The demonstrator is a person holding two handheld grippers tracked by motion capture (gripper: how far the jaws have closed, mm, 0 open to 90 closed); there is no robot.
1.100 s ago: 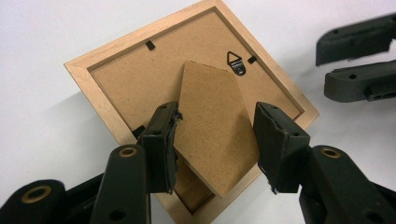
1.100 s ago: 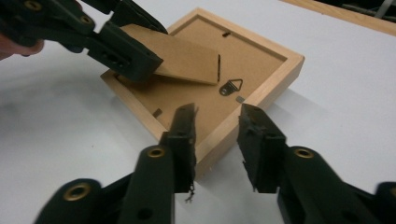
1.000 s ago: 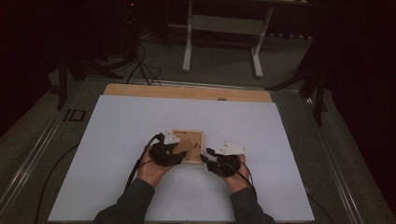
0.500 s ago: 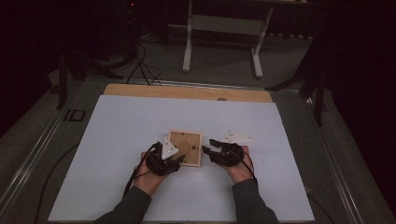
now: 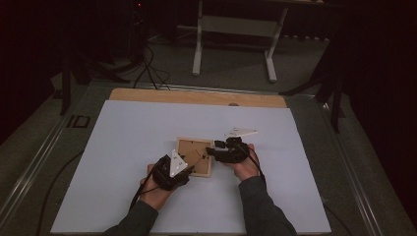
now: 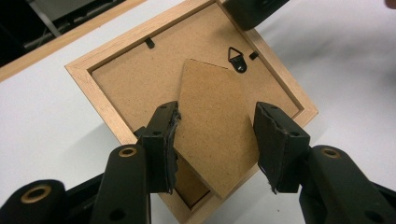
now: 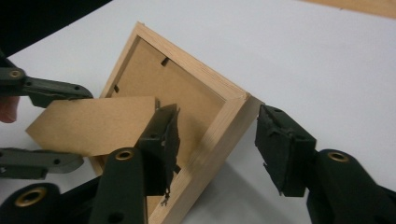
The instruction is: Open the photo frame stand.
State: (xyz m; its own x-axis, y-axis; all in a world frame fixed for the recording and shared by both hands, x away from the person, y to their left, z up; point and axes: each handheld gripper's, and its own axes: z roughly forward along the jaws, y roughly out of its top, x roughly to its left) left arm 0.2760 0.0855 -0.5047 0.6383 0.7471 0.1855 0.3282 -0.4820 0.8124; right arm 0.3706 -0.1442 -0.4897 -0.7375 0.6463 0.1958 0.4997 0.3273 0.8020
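1. My left tool [image 5: 183, 166] sits low and left in the high view, angled up and to the right, its grey three-cornered plate facing up.
2. Its jaws stand partly apart; in the left gripper view [image 6: 215, 140] one pad lies close against an edge and the other pad shows a gap.
3. My left hand [image 5: 156, 189] grips the tool body from behind, forearm rising from the bottom edge.
4. My right tool [image 5: 212, 151] points leftward, level with the worktop.
5. Its jaws have just been opening; in the right gripper view [image 7: 215, 140] they straddle a corner without pressing on it.
6. My right hand [image 5: 244, 163] holds it, sleeve trailing down.
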